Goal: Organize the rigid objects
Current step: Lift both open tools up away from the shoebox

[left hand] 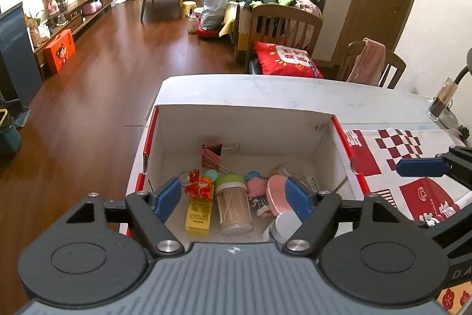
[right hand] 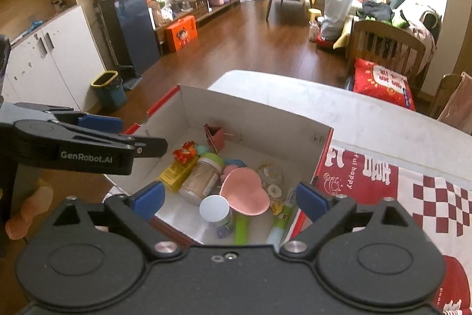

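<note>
Left claw (left hand: 234,197), jaws apart and empty, hovered directly above the green-lidded clear plastic toothpick jar (left hand: 234,204), its long axis pointing away.

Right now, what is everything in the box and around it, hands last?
Box: 1, white inside, red edges, on table.
Binder clip: 1, pink, far end of box.
Toothpick jar: 1, clear, green lid, lying mid-box.
Yellow carton: 1, left of jar.
Red toy: 1, above carton.
Heart dish: 1, pink, right of jar.
White-lidded jar: 1, near end.
Cloth: 1, red-white, right of box.
Table: 1, white.
Left gripper: open, over box.
Right gripper: open, over box.
</note>
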The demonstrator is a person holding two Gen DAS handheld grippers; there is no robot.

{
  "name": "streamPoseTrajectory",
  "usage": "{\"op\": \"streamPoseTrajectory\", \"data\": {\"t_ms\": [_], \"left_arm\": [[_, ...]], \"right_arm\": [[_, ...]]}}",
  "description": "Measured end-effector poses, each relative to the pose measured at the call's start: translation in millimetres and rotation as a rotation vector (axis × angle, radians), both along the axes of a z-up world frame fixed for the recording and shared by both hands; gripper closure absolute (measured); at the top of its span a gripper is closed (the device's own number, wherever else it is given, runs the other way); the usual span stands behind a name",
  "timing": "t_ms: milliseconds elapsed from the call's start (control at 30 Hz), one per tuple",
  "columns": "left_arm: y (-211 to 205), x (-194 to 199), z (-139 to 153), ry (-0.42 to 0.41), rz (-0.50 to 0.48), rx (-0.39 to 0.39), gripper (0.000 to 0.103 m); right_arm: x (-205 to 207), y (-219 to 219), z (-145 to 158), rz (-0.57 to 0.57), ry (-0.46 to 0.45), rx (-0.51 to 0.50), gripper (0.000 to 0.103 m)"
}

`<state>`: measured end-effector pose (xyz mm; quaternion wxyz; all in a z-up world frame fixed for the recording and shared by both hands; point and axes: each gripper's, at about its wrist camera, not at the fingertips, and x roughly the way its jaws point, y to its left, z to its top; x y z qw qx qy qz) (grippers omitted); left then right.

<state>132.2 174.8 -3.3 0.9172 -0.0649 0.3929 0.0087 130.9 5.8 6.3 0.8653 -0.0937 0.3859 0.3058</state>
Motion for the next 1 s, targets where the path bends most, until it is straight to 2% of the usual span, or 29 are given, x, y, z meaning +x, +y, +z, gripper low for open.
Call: {"op": "streamPoseTrajectory", "data": {"t_ms": [100,367,400,433,500,700,1000], "left_arm": [[-4,-11,4,-0.012,-0.005,-0.006,0.020],[-19,-43,11,-0.044,-0.014,-0.022,0.018],[-21,-46,11,-0.051,-0.013,-0.020,0.015],[-24,-49,13,-0.060,-0.013,-0.016,0.007],[-30,-57,16,-0.087,-0.008,-0.014,0.002],[-48,-75,23,-0.136,0.014,-0.008,0.001],[-79,-93,24,-0.135,0.079,0.006,0.001]], "right_arm": [[-11,-6,6,0.010,-0.027,0.014,0.005],[-35,-24,23,0.022,-0.103,0.046,0.001],[-38,-27,25,0.023,-0.116,0.048,0.000],[-41,-30,26,0.024,-0.125,0.051,0.000],[-44,-37,28,0.018,-0.133,0.059,0.000],[-52,-54,32,0.007,-0.154,0.086,0.000],[-59,-81,36,0.033,-0.163,0.106,0.000]]}}
